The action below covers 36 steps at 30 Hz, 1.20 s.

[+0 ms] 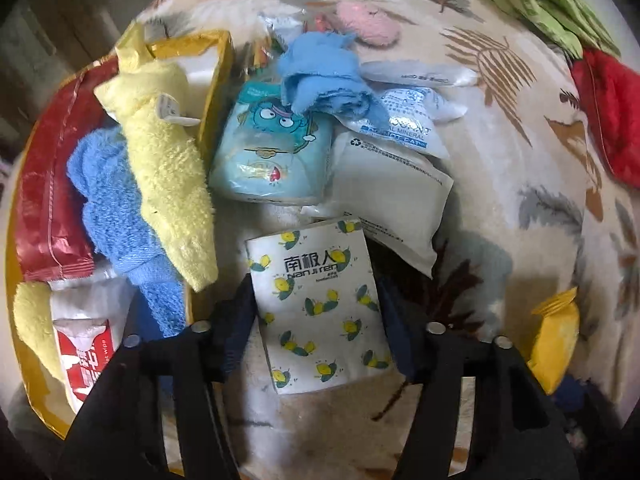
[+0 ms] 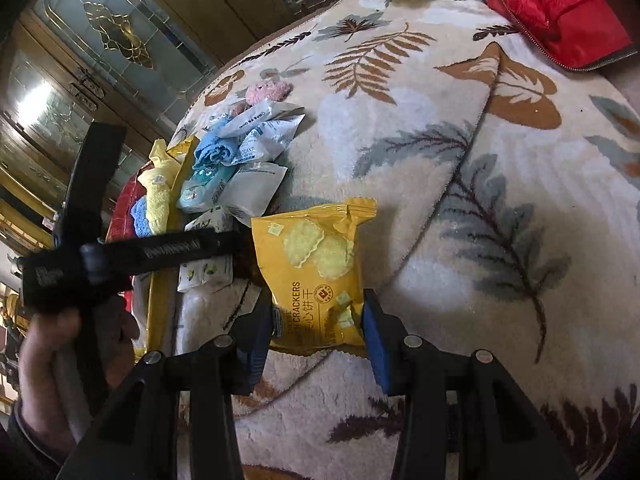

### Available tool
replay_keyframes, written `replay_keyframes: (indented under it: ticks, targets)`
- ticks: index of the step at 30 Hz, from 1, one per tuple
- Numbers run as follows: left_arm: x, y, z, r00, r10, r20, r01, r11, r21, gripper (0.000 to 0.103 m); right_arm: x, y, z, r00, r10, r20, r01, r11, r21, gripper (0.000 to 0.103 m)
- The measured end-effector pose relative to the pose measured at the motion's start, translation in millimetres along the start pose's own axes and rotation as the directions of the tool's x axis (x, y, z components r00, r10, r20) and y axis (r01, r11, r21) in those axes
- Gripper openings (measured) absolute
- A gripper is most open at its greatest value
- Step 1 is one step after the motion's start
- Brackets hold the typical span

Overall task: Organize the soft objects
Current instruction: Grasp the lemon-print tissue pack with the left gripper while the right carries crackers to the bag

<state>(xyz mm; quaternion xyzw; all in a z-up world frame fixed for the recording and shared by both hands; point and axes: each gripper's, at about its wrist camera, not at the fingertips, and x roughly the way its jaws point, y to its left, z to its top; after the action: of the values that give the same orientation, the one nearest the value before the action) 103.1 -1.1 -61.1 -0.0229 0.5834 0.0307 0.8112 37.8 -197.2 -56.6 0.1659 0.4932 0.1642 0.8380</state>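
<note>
Left gripper point(image 1: 320, 320): both fingers bracket the lemon-print tissue pack point(image 1: 320, 308), jaws closed against its 2 long edges, pack lying on the leaf-pattern blanket point(image 1: 500, 168).

Right gripper point(image 2: 316, 320): blue pads point(image 2: 376, 332) pinch the lower end of the yellow cracker packet point(image 2: 316, 268), which rests on the blanket well right of the pile.

Yellow box point(image 1: 218, 92), left of the tissue pack, holds 1 yellow towel point(image 1: 172, 168), 1 blue towel point(image 1: 116, 208), 1 red wrapper point(image 1: 48, 184).

Loose pile beside the box: 1 cartoon tissue pack point(image 1: 272, 152), 1 blue cloth point(image 1: 320, 72), 3 white sachets visible, largest point(image 1: 392, 200) just above the lemon pack. 1 pink plush point(image 1: 368, 26) beyond.
</note>
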Motion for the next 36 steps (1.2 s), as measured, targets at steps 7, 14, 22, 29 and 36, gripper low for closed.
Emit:
replay_keyframes:
  ticks: [7, 14, 22, 29, 36]
  targets:
    - [-42, 28, -41, 0.921, -0.385, 0.058, 0.384, 0.923, 0.023, 0.051, 2, 5, 2, 1.000, 0.009, -0.003, -0.009, 1.000, -0.009, 0.043]
    - [-112, 81, -70, 0.807, -0.529, 0.261, 0.539, 0.841, 0.038, 0.051, 5, 48, 7, 0.995, 0.099, -0.010, -0.099, 0.994, -0.051, 0.042]
    - [-129, 144, -57, 0.880, -0.366, 0.302, 0.380, 0.925, 0.013, 0.051, 25, 139, 19, 0.978, 0.203, -0.049, -0.208, 0.964, -0.166, 0.042]
    - [-86, 191, -41, 0.874, -0.385, 0.295, 0.426, 0.900, -0.089, 0.051, 64, 186, 28, 0.980, 0.179, -0.083, -0.193, 0.955, -0.227, 0.042]
    - [-67, 188, -40, 0.919, -0.321, 0.228, 0.352, 0.930, -0.105, 0.053, 95, 188, 18, 0.988, 0.108, -0.108, -0.133, 0.956, -0.260, 0.042]
